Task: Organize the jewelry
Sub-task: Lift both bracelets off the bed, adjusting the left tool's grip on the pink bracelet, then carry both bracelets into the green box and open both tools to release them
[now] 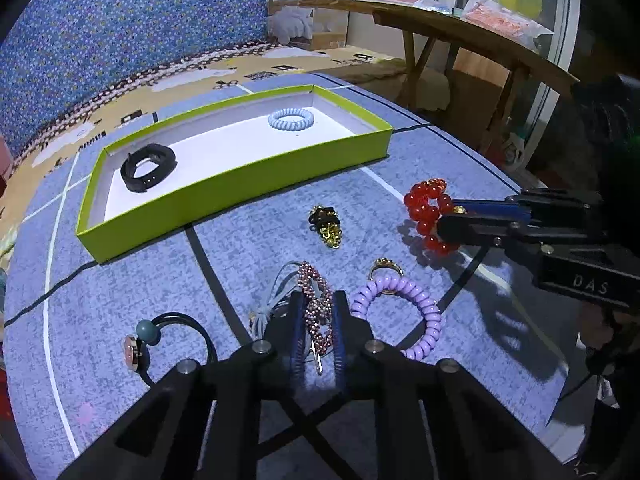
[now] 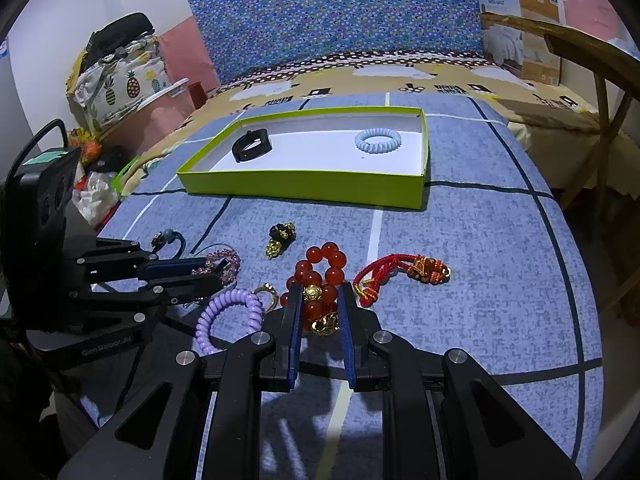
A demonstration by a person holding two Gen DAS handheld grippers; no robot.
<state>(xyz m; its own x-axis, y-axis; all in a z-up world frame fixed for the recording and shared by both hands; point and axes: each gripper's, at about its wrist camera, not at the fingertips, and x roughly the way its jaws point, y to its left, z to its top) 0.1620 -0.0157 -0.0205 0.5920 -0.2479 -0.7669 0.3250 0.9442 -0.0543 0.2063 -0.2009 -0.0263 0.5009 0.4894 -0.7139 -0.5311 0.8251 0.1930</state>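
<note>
Jewelry here is light, loose and slippery: left fingers [image 1: 318,316] clench the stiff pink hair clip [image 1: 318,304] across its middle, right fingers [image 2: 318,312] grasp the red bead bracelet [image 2: 318,276].

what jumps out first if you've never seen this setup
The lime-green box at the far side of the blue cloth stands out, holding only a black band and a pale blue coil tie. Nearer, loose jewelry is scattered on the cloth. The right gripper is closed on a red bead bracelet, and the left gripper on a pink beaded clip, beside a purple coil tie.
</note>
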